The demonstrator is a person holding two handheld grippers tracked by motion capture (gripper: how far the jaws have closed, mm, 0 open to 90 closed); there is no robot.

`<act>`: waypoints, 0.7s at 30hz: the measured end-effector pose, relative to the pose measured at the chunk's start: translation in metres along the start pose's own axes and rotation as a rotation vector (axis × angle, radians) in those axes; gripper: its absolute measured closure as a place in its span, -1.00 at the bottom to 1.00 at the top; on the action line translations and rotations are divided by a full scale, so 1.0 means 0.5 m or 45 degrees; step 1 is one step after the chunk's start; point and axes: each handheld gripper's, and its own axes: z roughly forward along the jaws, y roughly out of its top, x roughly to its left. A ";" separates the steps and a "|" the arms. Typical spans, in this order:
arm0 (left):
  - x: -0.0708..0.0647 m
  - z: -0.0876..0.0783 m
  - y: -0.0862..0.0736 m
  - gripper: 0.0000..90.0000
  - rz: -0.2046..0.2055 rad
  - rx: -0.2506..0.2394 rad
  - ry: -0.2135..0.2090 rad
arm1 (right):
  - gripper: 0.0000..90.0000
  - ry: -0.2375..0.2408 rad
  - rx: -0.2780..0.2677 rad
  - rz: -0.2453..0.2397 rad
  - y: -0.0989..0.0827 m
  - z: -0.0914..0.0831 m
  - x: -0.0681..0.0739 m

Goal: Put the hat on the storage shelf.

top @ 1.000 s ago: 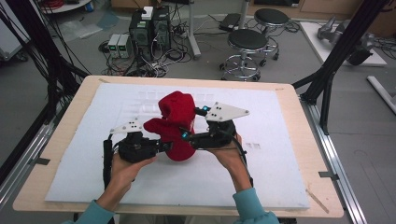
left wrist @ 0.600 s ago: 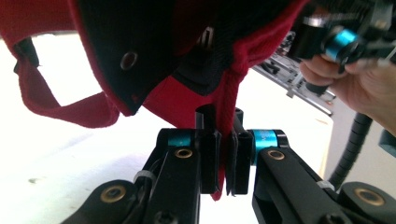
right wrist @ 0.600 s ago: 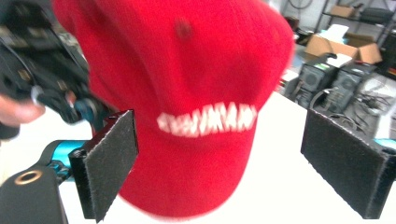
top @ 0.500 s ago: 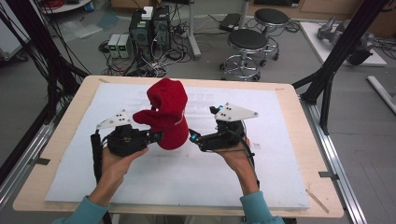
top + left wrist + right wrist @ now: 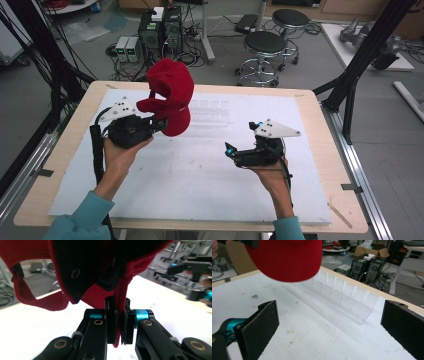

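We see the left gripper (image 5: 159,125) at left-centre of the high view, lifted off the table (image 5: 320,125). Its jaws are pressed together on an edge of the red cap (image 5: 170,97). In the left gripper view the pinch (image 5: 121,326) sits at lower centre: red fabric is sandwiched between the two black pads (image 5: 112,326), and the cap (image 5: 82,267) hangs across the top of the frame, dark lining and back strap facing us.

We see the right gripper (image 5: 229,150) at right-centre of the high view, well apart from the cap, held by the right hand (image 5: 270,175). Its jaws are spread wide with nothing between them. In the right gripper view the pads (image 5: 260,322) stand at the lower left and right edges, with the white mat (image 5: 312,325) between them. The cap's brim (image 5: 287,257) shows at upper left. A clear plastic tray (image 5: 342,297) with ribbed slots lies on the mat at centre frame.
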 end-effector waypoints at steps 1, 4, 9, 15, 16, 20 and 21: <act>0.002 0.004 0.002 0.90 0.012 0.001 0.012 | -0.99 -0.008 -0.002 0.007 -0.005 -0.005 -0.004; 0.008 0.020 0.006 0.90 0.055 0.013 0.048 | -0.99 -0.030 0.006 0.033 -0.024 -0.019 -0.015; 0.019 0.044 0.003 0.90 0.098 0.034 0.091 | -0.99 -0.064 0.008 0.076 -0.052 -0.039 -0.031; 0.037 0.069 0.005 0.90 0.136 0.018 0.138 | -0.99 -0.101 0.020 0.107 -0.074 -0.055 -0.043; 0.041 0.073 0.006 0.90 0.141 0.023 0.144 | -0.99 -0.110 0.024 0.103 -0.077 -0.057 -0.045; 0.056 0.089 0.005 0.90 0.176 0.031 0.181 | -0.99 -0.141 0.031 0.123 -0.095 -0.068 -0.051; 0.060 0.093 0.004 0.90 0.178 0.027 0.188 | -0.99 -0.148 0.027 0.119 -0.100 -0.070 -0.054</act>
